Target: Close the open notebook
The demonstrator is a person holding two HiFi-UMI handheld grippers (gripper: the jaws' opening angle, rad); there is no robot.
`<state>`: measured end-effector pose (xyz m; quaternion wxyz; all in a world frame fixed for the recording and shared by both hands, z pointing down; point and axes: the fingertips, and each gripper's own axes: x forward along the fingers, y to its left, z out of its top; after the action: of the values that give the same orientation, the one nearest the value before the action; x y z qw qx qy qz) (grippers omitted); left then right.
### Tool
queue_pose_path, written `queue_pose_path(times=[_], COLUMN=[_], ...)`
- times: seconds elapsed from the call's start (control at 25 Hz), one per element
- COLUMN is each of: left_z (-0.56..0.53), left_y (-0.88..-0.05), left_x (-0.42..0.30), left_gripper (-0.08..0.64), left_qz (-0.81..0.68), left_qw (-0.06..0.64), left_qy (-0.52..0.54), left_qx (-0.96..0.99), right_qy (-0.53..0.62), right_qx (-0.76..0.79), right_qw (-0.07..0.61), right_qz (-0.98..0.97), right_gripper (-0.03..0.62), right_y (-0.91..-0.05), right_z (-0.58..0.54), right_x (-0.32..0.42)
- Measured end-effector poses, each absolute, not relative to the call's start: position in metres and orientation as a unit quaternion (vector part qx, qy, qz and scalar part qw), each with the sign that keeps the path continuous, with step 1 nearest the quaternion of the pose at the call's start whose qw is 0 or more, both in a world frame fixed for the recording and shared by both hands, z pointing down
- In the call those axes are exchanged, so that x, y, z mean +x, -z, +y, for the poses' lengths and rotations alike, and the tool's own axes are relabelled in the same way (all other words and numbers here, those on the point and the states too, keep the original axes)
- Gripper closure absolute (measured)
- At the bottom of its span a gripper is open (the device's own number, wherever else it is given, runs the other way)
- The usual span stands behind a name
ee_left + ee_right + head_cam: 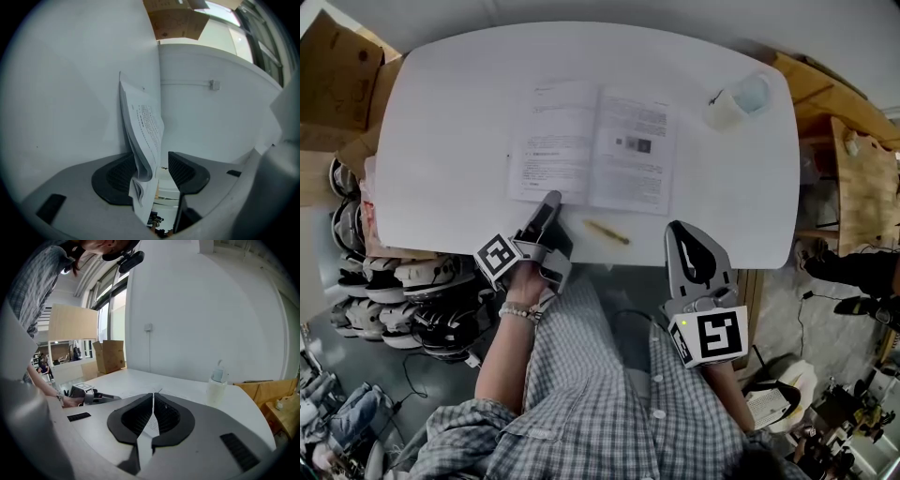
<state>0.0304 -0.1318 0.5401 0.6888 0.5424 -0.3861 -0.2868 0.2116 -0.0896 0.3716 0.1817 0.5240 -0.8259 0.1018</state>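
Observation:
The open notebook (pixel 591 145) lies flat in the middle of the white table (pixel 450 112), printed pages up. My left gripper (pixel 546 211) is at the near edge of its left page, rolled on its side. In the left gripper view a few pages (pixel 143 136) stand between the wide jaws of the left gripper (pixel 150 173). The pages lean on one pad and a gap shows to the other pad (pixel 185 171), so this gripper is open. My right gripper (pixel 694 258) hovers at the table's near edge, right of the notebook, shut (pixel 153 416) on nothing.
A yellow pen (pixel 607 232) lies on the table just in front of the notebook's right page. A plastic bottle (pixel 736 101) stands at the far right corner. Cardboard boxes (pixel 333 75) and a pile of helmets (pixel 403 291) sit off the left side, wooden furniture (pixel 862 178) off the right.

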Motion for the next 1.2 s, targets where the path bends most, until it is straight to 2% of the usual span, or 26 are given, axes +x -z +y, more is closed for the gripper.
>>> queue_pose_path(times=[0.32,0.4,0.48,0.56,0.8,1.2], left_z=[-0.135,-0.135,-0.135,-0.137,-0.148,-0.162], left_y=[-0.544,-0.549,-0.552,-0.552,-0.54,-0.517], left_x=[0.027,0.025,0.023,0.02,0.013,0.019], left_gripper=[0.354,0.395,0.469,0.491,0.517,0.531], left_qz=[-0.404,-0.416,-0.427,-0.433,-0.466,-0.506], left_qw=[0.682,0.68,0.676,0.669,0.614,0.527], left_qy=[0.292,0.288,0.282,0.287,0.264,0.157], left_qx=[0.535,0.531,0.53,0.531,0.58,0.664], right_qy=[-0.102,-0.102,-0.102,-0.103,-0.112,-0.109], right_qx=[0.518,0.517,0.517,0.517,0.527,0.527], right_qw=[0.182,0.182,0.182,0.184,0.188,0.19], right_qz=[-0.829,-0.83,-0.83,-0.83,-0.822,-0.821], right_gripper=[0.568,0.568,0.568,0.568,0.568,0.568], right_y=[-0.372,-0.372,-0.372,-0.374,-0.38,-0.383], right_z=[-0.086,-0.085,-0.083,-0.082,-0.081,-0.084], right_x=[0.207,0.206,0.205,0.206,0.216,0.221])
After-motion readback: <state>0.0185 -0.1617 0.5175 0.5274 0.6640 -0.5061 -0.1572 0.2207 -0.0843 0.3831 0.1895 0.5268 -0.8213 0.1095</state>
